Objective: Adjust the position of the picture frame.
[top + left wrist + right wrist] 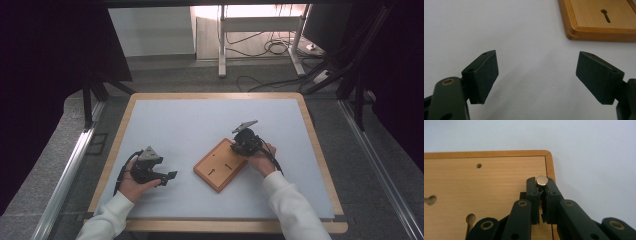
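Largest of all, a wooden-rimmed table [114, 150] under a pale grey mat [200, 125], taking up the middle of the high view. Next in size, a rectangular wooden board [220, 165], lying flat on the mat slightly toward four o'clock from the mat's centre, turned at an angle to the table's edges, with a raised darker border and two keyhole-shaped slots [228, 166] in its lighter face. Seen again in the right gripper view [484, 185], stretching from nine o'clock to the centre, with a small round hole and the slots at about eight o'clock; seen too in the left gripper view [599, 22], one corner of it at one o'clock. Then the left gripper [167, 176], held low over the mat at about eight o'clock from the board, well apart from it; jaws spread wide in the left gripper view [536, 77], nothing but bare mat between the pads. Then the right gripper [239, 146], at the board's far corner, about one o'clock from the board's middle; jaws drawn tight together in the right gripper view [541, 187], clamped on a small thing. Smallest, that thing itself: a round, shiny metal-headed pin [541, 180], pinched at the jaw tips, just inside the board's border near its rounded corner; whether touching the wood, impossible to tell.
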Motion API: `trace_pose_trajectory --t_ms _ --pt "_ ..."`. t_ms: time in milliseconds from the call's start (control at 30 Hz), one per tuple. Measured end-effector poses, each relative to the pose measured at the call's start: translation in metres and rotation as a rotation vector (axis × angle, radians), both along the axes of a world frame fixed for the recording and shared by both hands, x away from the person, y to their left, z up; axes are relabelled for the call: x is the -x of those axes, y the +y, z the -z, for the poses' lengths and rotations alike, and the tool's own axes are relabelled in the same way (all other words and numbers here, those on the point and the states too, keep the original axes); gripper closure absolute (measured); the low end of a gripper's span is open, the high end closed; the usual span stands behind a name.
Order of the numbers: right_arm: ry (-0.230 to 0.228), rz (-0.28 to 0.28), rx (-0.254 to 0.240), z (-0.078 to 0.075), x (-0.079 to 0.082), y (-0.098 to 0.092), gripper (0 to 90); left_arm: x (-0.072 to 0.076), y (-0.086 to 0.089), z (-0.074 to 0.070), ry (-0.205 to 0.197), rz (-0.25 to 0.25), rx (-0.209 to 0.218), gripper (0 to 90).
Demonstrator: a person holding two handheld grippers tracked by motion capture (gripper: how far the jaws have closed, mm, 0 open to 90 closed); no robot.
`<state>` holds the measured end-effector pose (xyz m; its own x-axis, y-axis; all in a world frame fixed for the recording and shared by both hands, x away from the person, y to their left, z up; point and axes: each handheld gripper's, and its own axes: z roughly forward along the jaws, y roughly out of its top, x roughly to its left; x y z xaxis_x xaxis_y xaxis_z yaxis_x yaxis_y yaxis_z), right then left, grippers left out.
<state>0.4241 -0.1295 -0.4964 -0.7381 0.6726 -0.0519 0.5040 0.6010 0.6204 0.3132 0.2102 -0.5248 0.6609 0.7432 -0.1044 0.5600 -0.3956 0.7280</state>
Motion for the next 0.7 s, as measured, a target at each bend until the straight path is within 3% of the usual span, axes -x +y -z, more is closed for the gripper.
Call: trace_pose_trajectory --t_ms 700 --pt "-0.010 -0.026 -0.042 0.005 -0.043 0.038 85.4 -0.001 0.000 0.001 0.002 0.004 0.000 17.8"
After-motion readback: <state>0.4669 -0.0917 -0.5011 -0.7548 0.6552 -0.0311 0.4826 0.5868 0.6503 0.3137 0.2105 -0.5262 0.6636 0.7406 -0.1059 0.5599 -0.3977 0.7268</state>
